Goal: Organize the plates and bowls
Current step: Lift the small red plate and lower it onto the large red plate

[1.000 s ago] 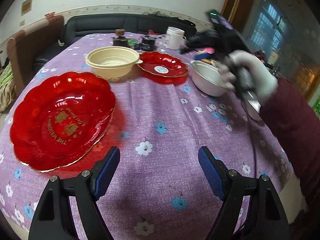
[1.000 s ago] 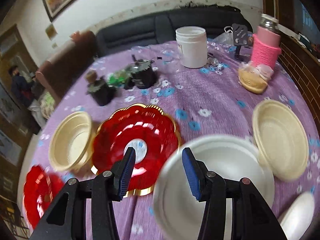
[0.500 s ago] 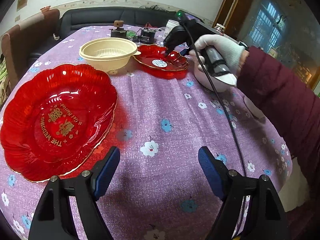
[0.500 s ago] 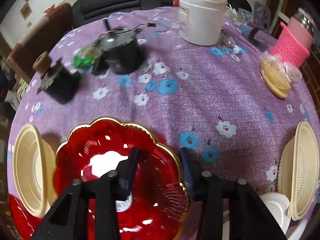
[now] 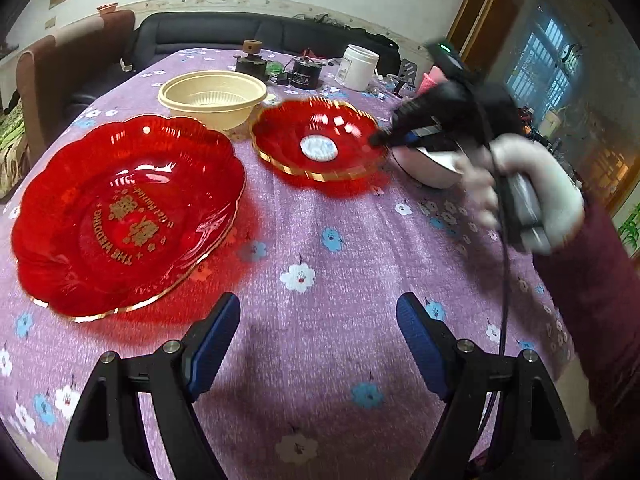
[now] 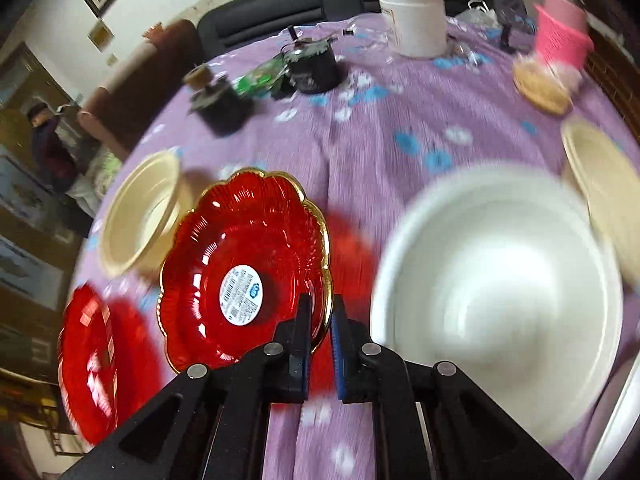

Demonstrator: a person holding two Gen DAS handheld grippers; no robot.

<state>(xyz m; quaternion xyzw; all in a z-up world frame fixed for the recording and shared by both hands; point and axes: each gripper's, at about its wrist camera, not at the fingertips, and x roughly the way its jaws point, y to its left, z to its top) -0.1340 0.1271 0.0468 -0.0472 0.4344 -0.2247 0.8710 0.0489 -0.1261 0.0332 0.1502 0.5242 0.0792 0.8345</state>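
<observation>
Left wrist view: left gripper [image 5: 318, 340] hangs over the purple floral tablecloth [image 5: 320, 248] w/ jaws wide apart, nothing btwn them. Landmark = small red plate [image 5: 320, 140], gold-rimmed, white sticker at centre. Large red plate [image 5: 124, 212] lies to its left & nearer the camera, flat on the cloth, apart from it. Cream bowl [image 5: 212, 96] sits just behind-left of the small red plate, rims almost touching. White bowl [image 5: 428, 166] just right of it, partly hidden. Right gripper [image 5: 378, 141] reaches in from the right in a white-gloved hand [image 5: 520, 196], tips at the small plate's right rim; that side of the plate looks raised. White jar [image 5: 360, 66] stands behind it, far side of table.

Right wrist view: right gripper [image 6: 320, 312] clamped tight on the small red plate [image 6: 244, 272] rim, gold edge pinched btwn the blue pads. White bowl [image 6: 500, 280] just right of the plate, blurred. Cream bowl [image 6: 140, 212] just left of it. Large red plate [image 6: 86, 364] further left, at frame edge. 2nd cream bowl [image 6: 600, 184] beyond the white bowl.
</observation>
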